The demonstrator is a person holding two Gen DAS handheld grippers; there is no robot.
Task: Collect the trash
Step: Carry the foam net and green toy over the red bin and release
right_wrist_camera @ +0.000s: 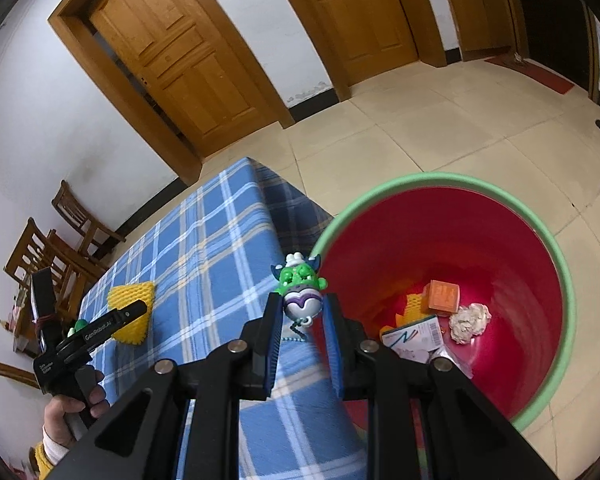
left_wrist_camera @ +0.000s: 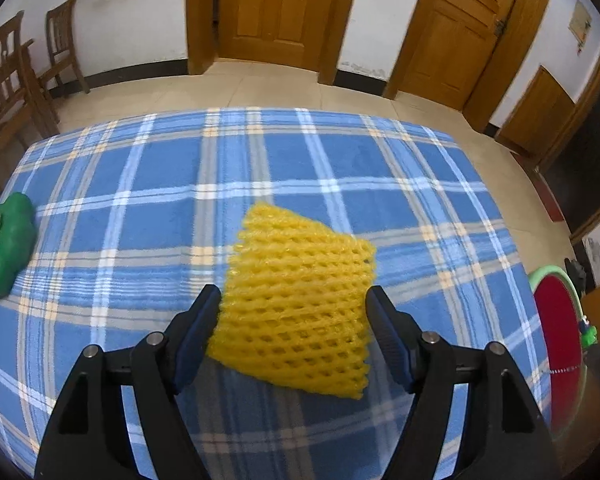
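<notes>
On a tabletop covered with a blue plaid fleece cloth point(left_wrist_camera: 140, 220), the left gripper point(left_wrist_camera: 292, 300) stands with its jaws spread on either side of a yellow foam fruit-net sleeve point(left_wrist_camera: 300, 300) that lies flat in the middle of the cloth; the left finger's pad sits against the net's edge, the right one just clear of it, and no pinch is made. Only the left wrist view shows a green flower-shaped soft toy with a pale centre point(left_wrist_camera: 6, 244) at the left edge of the tabletop, cut off by the frame. The right wrist view alone shows the right gripper point(right_wrist_camera: 302, 308) pinching a small green-and-purple plastic toy figure with a bead chain point(right_wrist_camera: 302, 292) between its narrowly set blue pads, at the right edge of the tabletop beside a red plastic bin with a pale green rim point(right_wrist_camera: 500, 240) that stands on the tiled floor. Inside the bin lie an orange carton point(right_wrist_camera: 444, 296), a crumpled white paper wad point(right_wrist_camera: 470, 322), a white printed box point(right_wrist_camera: 414, 336) and a scrap of yellow netting point(right_wrist_camera: 414, 306), partly hidden behind the gripper. The same view catches a hand point(right_wrist_camera: 70, 404) holding the left gripper's handle; its fingertips are hard to make out there. In the left wrist view the bin is only a sliver at the right margin.
</notes>
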